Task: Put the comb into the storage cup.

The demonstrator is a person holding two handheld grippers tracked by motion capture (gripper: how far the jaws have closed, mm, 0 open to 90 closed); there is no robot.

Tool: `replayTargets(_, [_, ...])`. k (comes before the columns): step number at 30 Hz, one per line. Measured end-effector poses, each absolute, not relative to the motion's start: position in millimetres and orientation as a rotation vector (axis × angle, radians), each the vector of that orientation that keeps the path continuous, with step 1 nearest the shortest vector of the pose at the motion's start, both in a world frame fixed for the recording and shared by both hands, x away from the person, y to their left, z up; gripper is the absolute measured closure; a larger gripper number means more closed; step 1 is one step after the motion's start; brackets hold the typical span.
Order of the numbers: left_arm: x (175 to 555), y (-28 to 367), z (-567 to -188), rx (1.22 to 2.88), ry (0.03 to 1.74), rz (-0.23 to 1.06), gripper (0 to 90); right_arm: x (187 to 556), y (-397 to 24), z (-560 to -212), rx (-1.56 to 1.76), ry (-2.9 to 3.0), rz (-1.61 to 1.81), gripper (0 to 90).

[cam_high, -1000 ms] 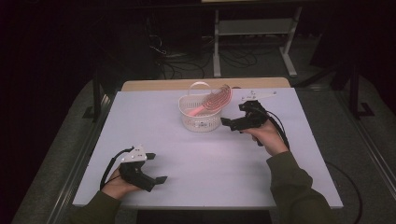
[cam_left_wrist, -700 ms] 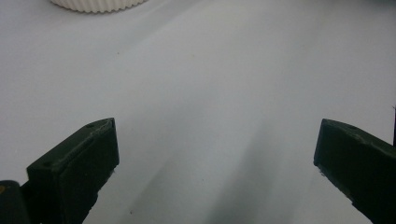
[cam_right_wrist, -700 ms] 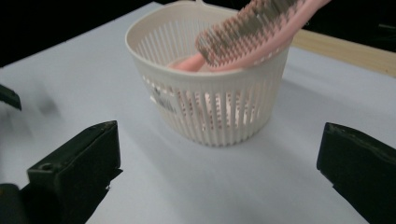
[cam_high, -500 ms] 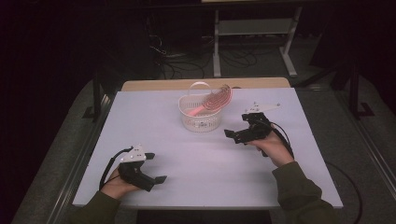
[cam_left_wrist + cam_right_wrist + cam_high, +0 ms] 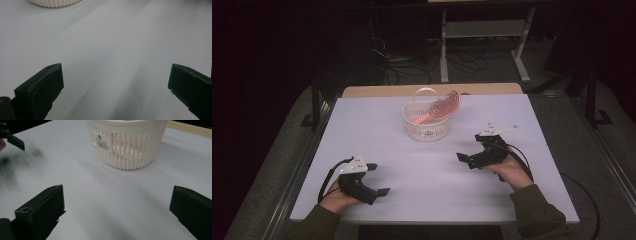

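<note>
A white slotted basket (image 5: 427, 125) stands at the back middle of the white table (image 5: 427, 165), and a pink hairbrush (image 5: 439, 109) leans inside it with its bristle head over the rim. In the right gripper view the basket (image 5: 127, 145) stands ahead of the jaws, pink showing through its slots. My right gripper (image 5: 464, 159) rests low over the table to the basket's front right, open and empty (image 5: 117, 202). Near the front left edge my left gripper (image 5: 379, 190) is open too, with bare table between its jaws (image 5: 115, 82). The basket's foot (image 5: 53, 3) shows at that view's top.
A wooden board edge (image 5: 432, 90) runs behind the table. Beyond it the dark floor holds cables (image 5: 397, 60) and a metal frame (image 5: 482, 35). The other gripper's jaw tip (image 5: 13, 140) appears at the upper left of the right gripper view.
My right gripper has drawn back from beside the basket toward the front right of the table and lowered. The left gripper and the basket with the brush have stayed put.
</note>
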State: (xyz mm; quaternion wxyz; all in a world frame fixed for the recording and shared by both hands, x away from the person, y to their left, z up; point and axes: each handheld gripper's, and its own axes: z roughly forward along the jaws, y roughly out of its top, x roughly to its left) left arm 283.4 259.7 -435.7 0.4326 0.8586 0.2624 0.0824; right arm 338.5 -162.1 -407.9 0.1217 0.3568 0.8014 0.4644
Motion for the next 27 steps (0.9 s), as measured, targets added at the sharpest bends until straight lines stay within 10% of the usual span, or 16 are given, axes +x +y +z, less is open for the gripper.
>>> replayTargets(27, [283,260,-435,2.132,0.66,0.209,0.0,302,-185,-429,1.05,2.347,1.324,0.0])
